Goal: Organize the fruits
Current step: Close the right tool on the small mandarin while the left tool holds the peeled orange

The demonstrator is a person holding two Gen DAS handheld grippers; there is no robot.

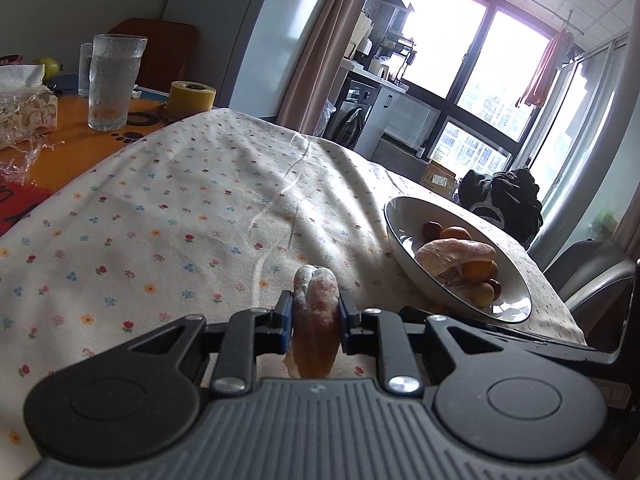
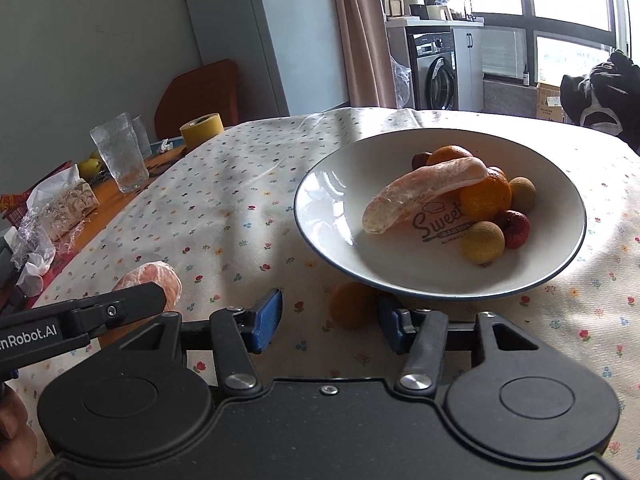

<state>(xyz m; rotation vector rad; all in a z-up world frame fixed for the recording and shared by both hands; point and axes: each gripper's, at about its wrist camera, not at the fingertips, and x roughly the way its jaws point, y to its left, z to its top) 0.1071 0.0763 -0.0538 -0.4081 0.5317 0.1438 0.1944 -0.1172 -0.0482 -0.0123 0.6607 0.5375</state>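
A peeled citrus segment (image 1: 316, 320) is being held between the blue pads of the left tool (image 1: 314, 322), just above the flowered cloth on the tabletop (image 1: 160, 208). The white bowl (image 2: 320, 196) is standing off to that tool's right, already carrying a long peeled segment (image 2: 424, 194), oranges (image 2: 486, 196), two tan round fruits and small red ones. The right tool (image 2: 328, 316) is being kept wide apart and empty, with a small orange fruit (image 2: 350, 310) lying on the cloth between its pads, partly tucked under the bowl's near rim.

The segment is soft and appears to be bulging under the pads, so it could be crushed or torn if squeezed harder, or dropped if slackened. The small orange fruit is likely to roll away if nudged by one pad first. The bowl could be bumped or tipped by the right tool, being so close to the rim.
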